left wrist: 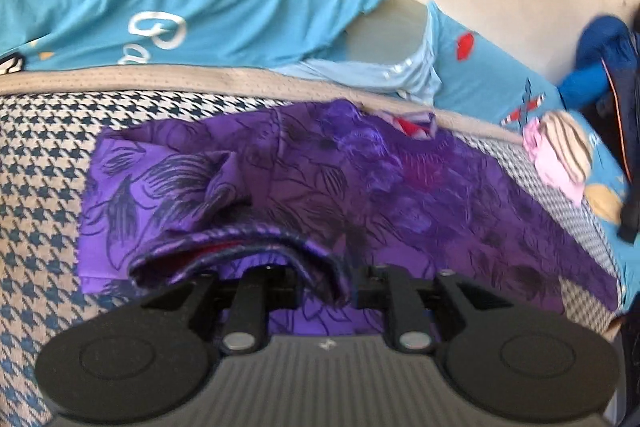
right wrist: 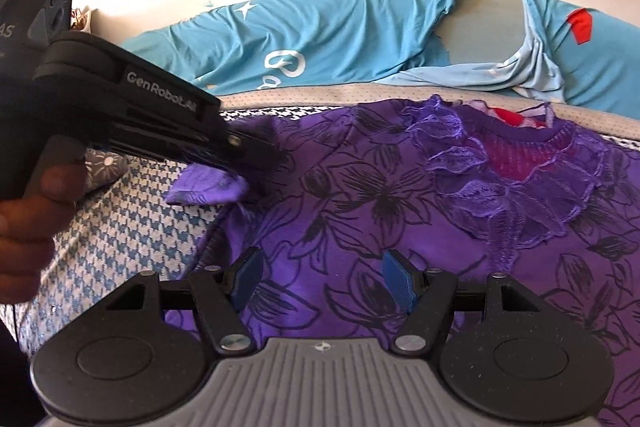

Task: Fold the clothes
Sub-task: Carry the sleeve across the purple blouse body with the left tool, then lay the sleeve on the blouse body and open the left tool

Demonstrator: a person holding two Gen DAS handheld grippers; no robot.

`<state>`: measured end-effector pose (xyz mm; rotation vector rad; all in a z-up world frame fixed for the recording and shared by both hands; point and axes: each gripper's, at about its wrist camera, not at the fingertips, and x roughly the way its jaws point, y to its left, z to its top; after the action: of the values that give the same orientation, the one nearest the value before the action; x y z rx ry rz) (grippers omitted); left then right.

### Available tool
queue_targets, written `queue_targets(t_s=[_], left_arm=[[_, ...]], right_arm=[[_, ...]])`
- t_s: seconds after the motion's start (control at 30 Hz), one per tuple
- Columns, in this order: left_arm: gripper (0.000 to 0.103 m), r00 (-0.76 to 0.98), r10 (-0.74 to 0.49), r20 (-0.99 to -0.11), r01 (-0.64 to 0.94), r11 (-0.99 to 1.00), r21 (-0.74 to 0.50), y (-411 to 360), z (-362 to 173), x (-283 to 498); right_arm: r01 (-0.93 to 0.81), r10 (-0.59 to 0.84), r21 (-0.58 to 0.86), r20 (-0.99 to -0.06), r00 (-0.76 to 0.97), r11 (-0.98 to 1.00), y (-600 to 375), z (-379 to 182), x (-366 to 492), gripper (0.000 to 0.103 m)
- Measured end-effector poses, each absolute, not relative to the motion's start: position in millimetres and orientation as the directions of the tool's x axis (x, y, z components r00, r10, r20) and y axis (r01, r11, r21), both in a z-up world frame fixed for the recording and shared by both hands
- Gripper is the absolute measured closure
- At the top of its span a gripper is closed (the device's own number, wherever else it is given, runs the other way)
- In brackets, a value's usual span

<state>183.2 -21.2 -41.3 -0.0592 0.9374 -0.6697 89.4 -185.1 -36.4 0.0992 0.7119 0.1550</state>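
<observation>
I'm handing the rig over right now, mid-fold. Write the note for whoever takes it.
Left claw: at the purple top's left sleeve, a fold of cloth draped over its fingers; grip itself hidden, so check it.
Right claw: open, empty, hovering over the top's middle.
The top lies spread on the houndstooth cover, lace collar toward the wall.
Done: top laid out; left sleeve apparently starting inward.
Left: finish that sleeve, fold the right side, then fold the body.
</observation>
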Motion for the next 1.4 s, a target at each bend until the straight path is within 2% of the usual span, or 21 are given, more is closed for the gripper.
queue_targets(t_s=[0.03, 0.17, 0.2, 0.23, 0.4, 0.83, 1.0, 1.07, 1.1, 1.17, 1.2, 1.23, 1.4], left_arm=[[0.058, 0.403, -0.551, -0.731, 0.502, 0.801, -0.326, -22, -43, 184], [0.042, 0.404, -0.552, -0.729, 0.499, 0.801, -0.330, -21, -42, 183], [0.032, 0.404, -0.561, -0.722, 0.496, 0.798, -0.342, -20, -41, 184], [0.027, 0.412, -0.571, -0.711, 0.490, 0.796, -0.355, -17, -38, 184], [0.021, 0.440, -0.599, -0.669, 0.475, 0.788, -0.392, -4, -27, 188], [0.021, 0.426, -0.609, -0.669, 0.451, 0.784, -0.427, -1, -24, 194], [0.015, 0.402, -0.627, -0.667, 0.451, 0.770, -0.452, 2, -24, 196], [0.013, 0.398, -0.635, -0.662, 0.453, 0.763, -0.460, 3, -22, 196], [0.012, 0.397, -0.640, -0.658, 0.454, 0.760, -0.465, 4, -22, 196], [0.012, 0.402, -0.647, -0.648, 0.453, 0.756, -0.473, 7, -17, 197], [0.010, 0.407, -0.650, -0.642, 0.450, 0.754, -0.478, 9, -15, 198], [0.006, 0.412, -0.652, -0.636, 0.446, 0.753, -0.484, 12, -12, 199], [0.002, 0.468, -0.640, -0.609, 0.398, 0.768, -0.502, 32, 0, 208]], right_arm=[[-0.109, 0.178, 0.146, -0.643, 0.745, 0.983, -184, -37, 90, 0.037], [-0.116, 0.190, 0.156, -0.644, 0.741, 0.981, -181, -40, 93, 0.037], [-0.117, 0.193, 0.159, -0.645, 0.740, 0.980, -181, -41, 94, 0.037], [-0.119, 0.196, 0.161, -0.645, 0.739, 0.980, -180, -41, 95, 0.037], [-0.129, 0.211, 0.173, -0.640, 0.739, 0.976, -175, -43, 98, 0.037], [-0.193, 0.213, 0.094, -0.539, 0.815, 0.977, -140, -42, 115, 0.037], [-0.190, 0.191, 0.053, -0.499, 0.846, 0.980, -130, -47, 125, 0.038], [-0.188, 0.190, 0.054, -0.482, 0.855, 0.981, -127, -50, 129, 0.044], [-0.186, 0.188, 0.051, -0.481, 0.856, 0.981, -126, -51, 131, 0.050], [-0.183, 0.182, 0.045, -0.481, 0.858, 0.982, -123, -54, 135, 0.070], [-0.176, 0.174, 0.044, -0.487, 0.856, 0.983, -124, -55, 137, 0.085], [-0.168, 0.167, 0.042, -0.493, 0.854, 0.985, -124, -57, 139, 0.092], [-0.094, 0.139, 0.116, -0.498, 0.856, 0.989, -137, -54, 141, 0.097]])
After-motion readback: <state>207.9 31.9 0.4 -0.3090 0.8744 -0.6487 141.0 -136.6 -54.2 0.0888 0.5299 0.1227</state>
